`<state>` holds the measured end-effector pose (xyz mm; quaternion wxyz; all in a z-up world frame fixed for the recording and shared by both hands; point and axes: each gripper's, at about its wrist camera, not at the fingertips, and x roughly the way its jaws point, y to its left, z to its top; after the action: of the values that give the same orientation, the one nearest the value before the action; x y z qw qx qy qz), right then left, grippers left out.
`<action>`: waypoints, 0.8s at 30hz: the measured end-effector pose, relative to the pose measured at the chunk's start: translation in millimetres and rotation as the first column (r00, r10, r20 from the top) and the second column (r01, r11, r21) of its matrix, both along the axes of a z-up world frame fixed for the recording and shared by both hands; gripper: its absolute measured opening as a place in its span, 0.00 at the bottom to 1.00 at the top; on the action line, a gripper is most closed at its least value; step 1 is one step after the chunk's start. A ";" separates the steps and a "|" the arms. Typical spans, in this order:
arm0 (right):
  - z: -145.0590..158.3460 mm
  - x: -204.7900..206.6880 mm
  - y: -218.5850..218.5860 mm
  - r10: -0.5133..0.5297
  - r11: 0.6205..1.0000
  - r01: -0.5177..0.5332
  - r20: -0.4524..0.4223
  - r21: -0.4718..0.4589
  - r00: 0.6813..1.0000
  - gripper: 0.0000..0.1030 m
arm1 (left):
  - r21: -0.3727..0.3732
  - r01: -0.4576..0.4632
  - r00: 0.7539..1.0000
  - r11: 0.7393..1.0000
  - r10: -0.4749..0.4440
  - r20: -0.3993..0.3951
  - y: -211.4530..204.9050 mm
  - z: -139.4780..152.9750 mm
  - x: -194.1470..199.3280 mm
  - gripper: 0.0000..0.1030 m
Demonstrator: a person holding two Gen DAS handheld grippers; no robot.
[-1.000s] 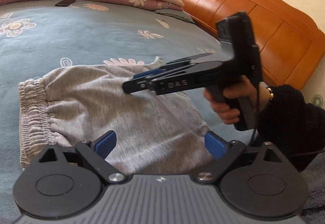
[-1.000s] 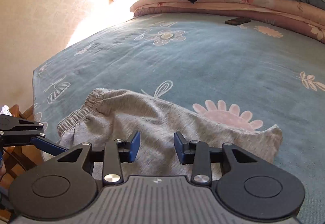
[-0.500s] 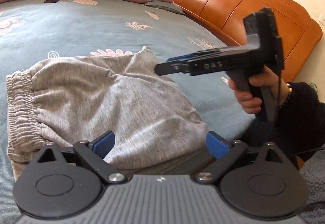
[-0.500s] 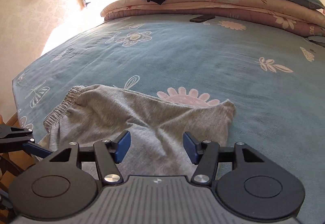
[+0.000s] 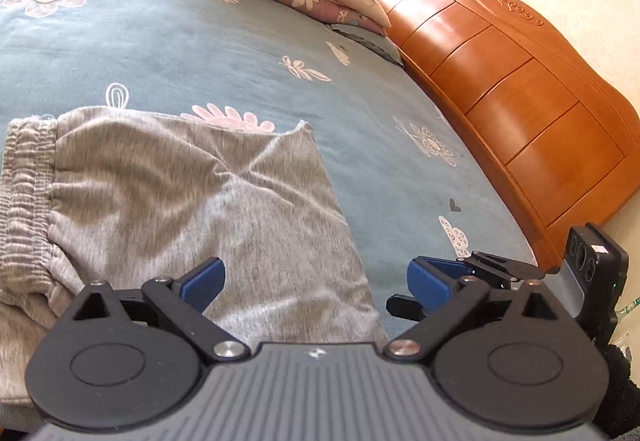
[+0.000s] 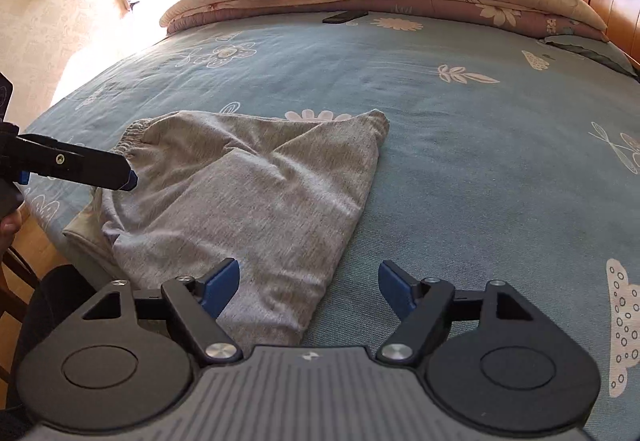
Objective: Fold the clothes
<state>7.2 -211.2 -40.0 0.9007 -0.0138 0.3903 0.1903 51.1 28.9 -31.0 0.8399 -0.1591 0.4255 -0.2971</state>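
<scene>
Since a second ago the right gripper [image 6: 308,287] has swung off the grey shorts [image 5: 192,201] to their right edge, its empty jaws opening; the left gripper [image 5: 316,287] hangs spread and empty above them. Soft, light and floppy, the shorts lie folded on the bed [image 6: 460,145]; the elastic waistband [image 5: 26,193] or a hem corner looks the surest hold.

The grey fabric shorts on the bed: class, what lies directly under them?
Under the grey fabric shorts shows only the blue flowered bedsheet, with a pink flower print partly hidden. Anything between their folded layers is covered.
</scene>
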 end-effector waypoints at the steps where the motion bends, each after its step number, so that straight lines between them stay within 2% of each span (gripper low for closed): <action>1: -2.8 -4.1 3.0 0.008 1.000 -0.008 0.002 -0.010 1.000 0.80 | 0.016 0.009 1.000 1.000 -0.009 -0.018 -3.5 -7.7 -1.4 0.94; 3: -7.3 -8.4 4.7 0.015 1.000 -0.015 -0.004 -0.012 1.000 0.85 | 0.057 0.014 0.997 0.998 -0.010 -0.077 -7.2 -25.8 -0.6 0.94; 6: -9.4 -9.4 0.9 0.013 1.000 -0.013 -0.004 0.018 1.000 0.85 | 0.043 -0.008 0.997 0.999 0.012 -0.078 -3.3 -31.0 -1.2 0.94; 7: -7.1 -7.4 -3.4 -0.002 0.999 0.001 0.014 0.041 1.000 0.86 | 0.034 -0.015 0.997 0.999 0.018 -0.081 -2.3 -26.4 0.2 0.94; 9: -0.6 -1.2 -13.4 -0.022 0.995 0.015 0.066 0.095 0.998 0.99 | 0.019 -0.022 0.999 1.000 0.023 -0.038 -1.8 -12.6 4.3 0.94; 13: 7.7 22.3 -22.9 -0.032 0.991 0.017 0.112 0.132 0.993 1.00 | -0.022 -0.016 0.999 1.000 0.017 0.047 -5.8 21.3 26.3 0.95; 17: -1.6 36.7 -15.3 0.036 0.965 -0.054 0.077 0.258 0.996 1.00 | -0.144 0.011 1.000 0.990 -0.012 -0.010 -21.6 40.1 80.6 0.95; 19: -10.1 38.4 -3.8 0.062 0.959 -0.082 0.080 0.272 0.995 1.00 | -0.200 0.051 0.996 0.978 -0.063 -0.055 -37.6 40.6 111.5 0.96; 21: -19.2 40.0 8.5 0.091 0.961 -0.104 0.062 0.255 0.994 1.00 | -0.213 0.066 0.990 0.975 -0.091 -0.109 -62.3 32.8 145.3 0.96; 24: -30.1 39.3 17.7 0.114 0.970 -0.116 0.022 0.215 0.993 1.00 | -0.173 0.080 0.979 0.982 -0.110 -0.172 -93.7 12.7 179.9 0.96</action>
<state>46.5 -193.5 -70.1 0.8862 0.0604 0.3614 0.2835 231.0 -64.8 -18.3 0.7664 -0.2340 0.4809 -0.3557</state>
